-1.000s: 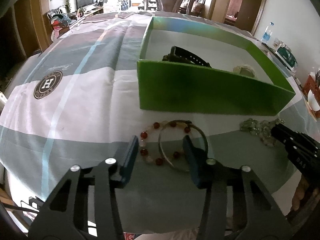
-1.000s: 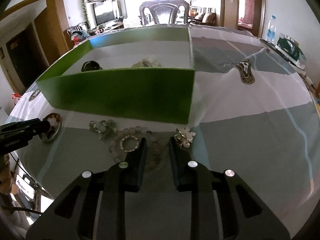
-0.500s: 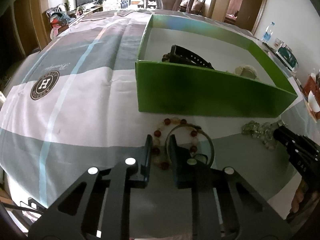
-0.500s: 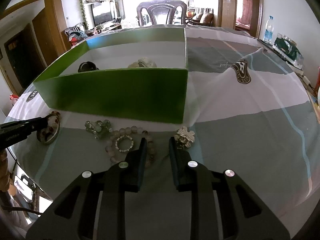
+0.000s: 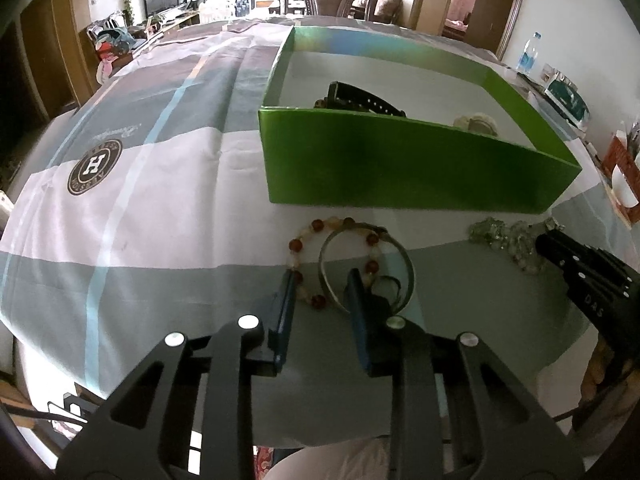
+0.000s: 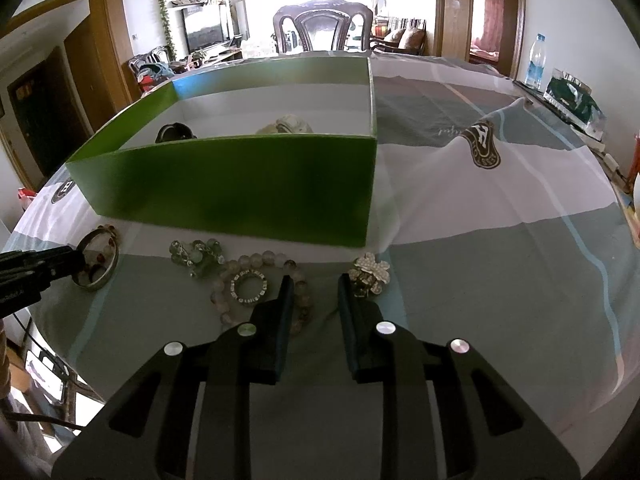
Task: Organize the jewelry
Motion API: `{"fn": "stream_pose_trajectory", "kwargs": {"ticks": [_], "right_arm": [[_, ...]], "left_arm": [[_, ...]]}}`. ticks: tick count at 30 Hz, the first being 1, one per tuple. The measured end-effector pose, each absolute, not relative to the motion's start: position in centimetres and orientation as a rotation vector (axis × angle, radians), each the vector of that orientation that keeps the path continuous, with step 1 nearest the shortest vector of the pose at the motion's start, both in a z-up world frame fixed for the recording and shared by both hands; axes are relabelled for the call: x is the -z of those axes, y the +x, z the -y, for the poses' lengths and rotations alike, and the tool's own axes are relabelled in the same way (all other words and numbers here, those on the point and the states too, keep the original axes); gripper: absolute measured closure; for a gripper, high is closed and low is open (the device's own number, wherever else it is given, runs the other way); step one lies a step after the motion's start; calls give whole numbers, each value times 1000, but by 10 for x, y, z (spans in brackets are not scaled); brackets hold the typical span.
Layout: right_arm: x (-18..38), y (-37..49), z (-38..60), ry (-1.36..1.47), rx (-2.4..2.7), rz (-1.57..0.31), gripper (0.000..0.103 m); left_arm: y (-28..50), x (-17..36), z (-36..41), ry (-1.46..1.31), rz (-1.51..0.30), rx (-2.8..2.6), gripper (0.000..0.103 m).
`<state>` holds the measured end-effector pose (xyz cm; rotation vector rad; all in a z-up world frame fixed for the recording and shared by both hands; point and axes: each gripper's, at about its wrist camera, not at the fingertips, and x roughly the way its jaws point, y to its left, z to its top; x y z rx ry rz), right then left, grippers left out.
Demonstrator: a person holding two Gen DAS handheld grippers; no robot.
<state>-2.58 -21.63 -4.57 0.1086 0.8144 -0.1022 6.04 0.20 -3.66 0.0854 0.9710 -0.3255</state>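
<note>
A green box (image 5: 400,168) stands on the table and holds a black watch (image 5: 360,100) and a pale piece (image 5: 476,122). In front of it lie a red-and-white bead bracelet (image 5: 298,246) and a silver bangle (image 5: 406,268). My left gripper (image 5: 320,292) is partly open with its jaws around the near side of both. In the right wrist view my right gripper (image 6: 312,292) is partly open and empty, between a pale bead bracelet (image 6: 298,302) with a sparkly ring (image 6: 250,286) and a flower brooch (image 6: 370,270). A green crystal piece (image 6: 196,254) lies left of them.
The table has a grey and white cloth (image 5: 140,200) with round logos. A water bottle (image 6: 536,60) and a dark green pack (image 6: 572,98) stand at the far right edge. A wooden chair (image 6: 320,28) stands behind the table.
My left gripper closed to a narrow gap over the bracelet and bangle, then opened wider again. My right gripper opened a little and drew slightly back. The jewelry stayed on the cloth.
</note>
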Motion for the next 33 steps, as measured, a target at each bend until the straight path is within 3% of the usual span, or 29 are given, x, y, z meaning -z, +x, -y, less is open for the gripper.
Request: {"fn": "stream_pose_trajectory", "kwargs": {"ticks": [5, 8, 31, 33], "right_arm": [[47, -26, 212, 77, 110, -802, 79], [48, -26, 211, 87, 87, -798, 94], [20, -33, 210, 114, 76, -719, 95], [16, -34, 211, 116, 77, -709, 99]], "left_arm": [[64, 38, -3, 85, -962, 318, 94], [64, 35, -3, 83, -943, 311, 100], [68, 12, -22, 28, -881, 278, 100], [67, 12, -22, 26, -883, 285, 100]]}}
